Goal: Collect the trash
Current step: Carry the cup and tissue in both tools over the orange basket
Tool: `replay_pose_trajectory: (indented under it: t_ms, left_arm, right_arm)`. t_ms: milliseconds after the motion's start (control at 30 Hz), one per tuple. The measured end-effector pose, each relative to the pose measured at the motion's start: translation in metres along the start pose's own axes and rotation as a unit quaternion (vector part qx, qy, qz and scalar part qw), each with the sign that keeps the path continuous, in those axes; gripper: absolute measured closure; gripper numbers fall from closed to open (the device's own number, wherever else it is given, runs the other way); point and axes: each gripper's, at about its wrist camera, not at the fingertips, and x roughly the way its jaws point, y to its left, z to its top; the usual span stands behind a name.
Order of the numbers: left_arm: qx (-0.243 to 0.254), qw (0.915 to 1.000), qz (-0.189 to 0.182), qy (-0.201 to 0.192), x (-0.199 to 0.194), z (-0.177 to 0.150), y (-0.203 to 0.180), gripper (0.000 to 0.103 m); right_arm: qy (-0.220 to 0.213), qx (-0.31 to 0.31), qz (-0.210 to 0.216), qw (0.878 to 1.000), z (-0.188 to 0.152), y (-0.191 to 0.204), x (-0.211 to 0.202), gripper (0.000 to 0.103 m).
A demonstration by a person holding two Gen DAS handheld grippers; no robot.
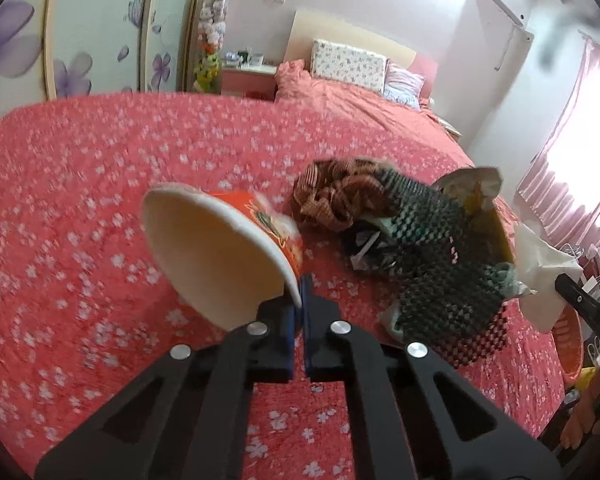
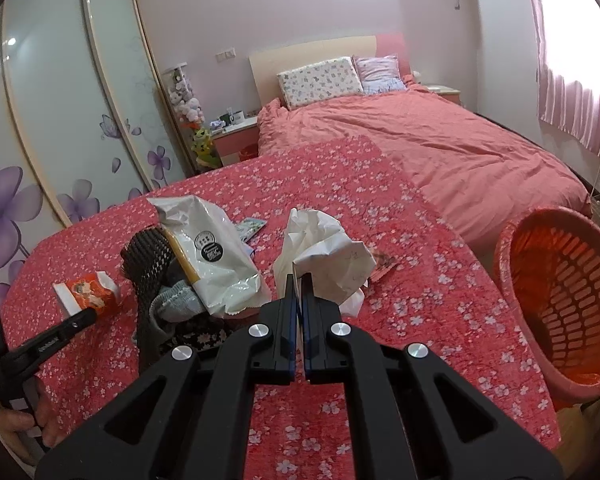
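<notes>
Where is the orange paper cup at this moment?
The orange paper cup is held by its rim in the left hand-held gripper, lifted and tilted above the red flowered cloth, left of the dark mesh pile.

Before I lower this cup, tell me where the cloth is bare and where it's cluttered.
Bare cloth runs left of the cup held by the left gripper, toward the wardrobe. More lies between the paper in the right gripper and the basket. It is crowded in between: black mesh, white bag, wrappers.
</notes>
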Motion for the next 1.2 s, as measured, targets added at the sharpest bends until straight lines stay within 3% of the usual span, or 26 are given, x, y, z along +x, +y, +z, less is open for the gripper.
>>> replay_pose_trajectory:
  t_ms: [333,700,900,1200]
  left_arm:
    - [0.025,0.9984,-0.014,-0.049,-0.056,0.011,-0.026,0.099]
    - [0.076,0.9894,-0.094,-0.081,-0.099,0.016,-0.116,0.099]
    - [0.108,0.9801,-0.151,-0.071,-0.097,0.009,-0.178,0.099]
    - [0.159,0.9583,-0.235,-0.038,-0.070,-0.014,-0.270,0.099]
  right_arm:
    - [-0.038,0.008,0.002,0.999,0.000,-0.016,-0.034,0.100]
    - [-0.101,0.032,-0.018,0.994,0.001,-0.055,-0.090,0.100]
    - [-0.125,0.049,-0.036,0.990,0.003,-0.079,-0.110,0.100]
    - [-0.153,0.073,-0.063,0.984,0.002,-0.122,-0.125,0.100]
